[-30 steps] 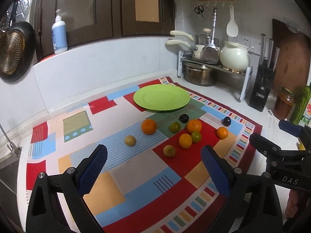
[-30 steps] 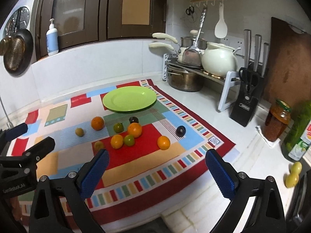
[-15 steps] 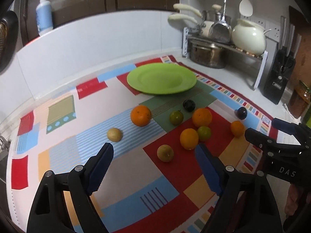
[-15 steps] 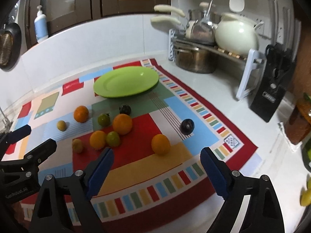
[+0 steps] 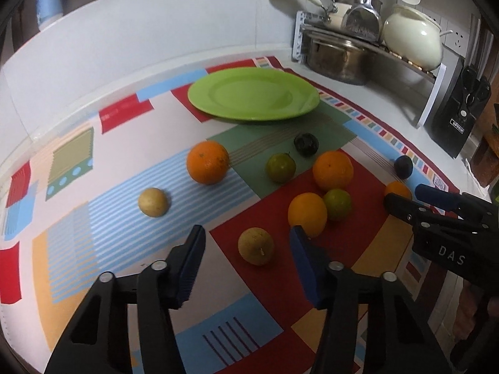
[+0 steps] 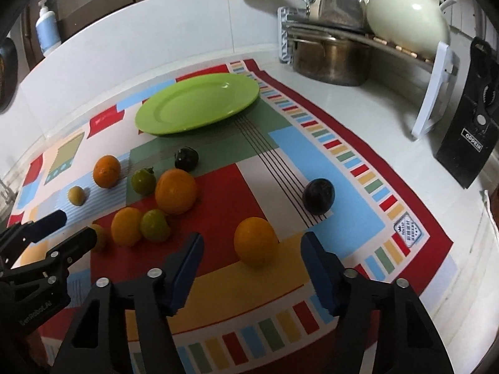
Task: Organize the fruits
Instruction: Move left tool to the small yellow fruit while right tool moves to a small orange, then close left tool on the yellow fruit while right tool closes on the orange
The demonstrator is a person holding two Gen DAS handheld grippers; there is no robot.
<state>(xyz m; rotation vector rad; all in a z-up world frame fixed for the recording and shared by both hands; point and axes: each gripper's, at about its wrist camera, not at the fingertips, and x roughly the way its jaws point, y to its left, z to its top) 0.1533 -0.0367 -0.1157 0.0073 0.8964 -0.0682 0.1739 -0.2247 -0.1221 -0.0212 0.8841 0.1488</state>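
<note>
Left wrist view is showing the left gripper (image 5: 248, 238) hovering with its jaws spread wide, gripping nothing; a brownish round fruit (image 5: 256, 245) is lying on the patterned mat (image 5: 93, 212) in the gap between the two blue pads, touching neither. Right wrist view is showing the right gripper (image 6: 252, 244) likewise spread wide and holding nothing, with a small orange (image 6: 255, 241) sitting on the mat between its fingers, clear of both.

Ten fruits are lying loose on the mat. Four are orange: the small orange, a large orange (image 5: 207, 162) to the left, another orange (image 5: 332, 170) in the middle, and a yellow-orange one (image 5: 307, 214) nearer. Two are green: one green fruit (image 5: 280, 167) on the green patch and a second green fruit (image 5: 337, 204) touching the yellow-orange one. Two are dark: a dark fruit (image 5: 306, 144) near the plate and a dark plum (image 6: 318, 196) to the right, by the mat's striped border. Two are yellowish-brown: the one by the left gripper and a pale round fruit (image 5: 153, 202) farther left.

One green plate (image 5: 299, 106) is sitting bare at the far side of the mat.
</note>
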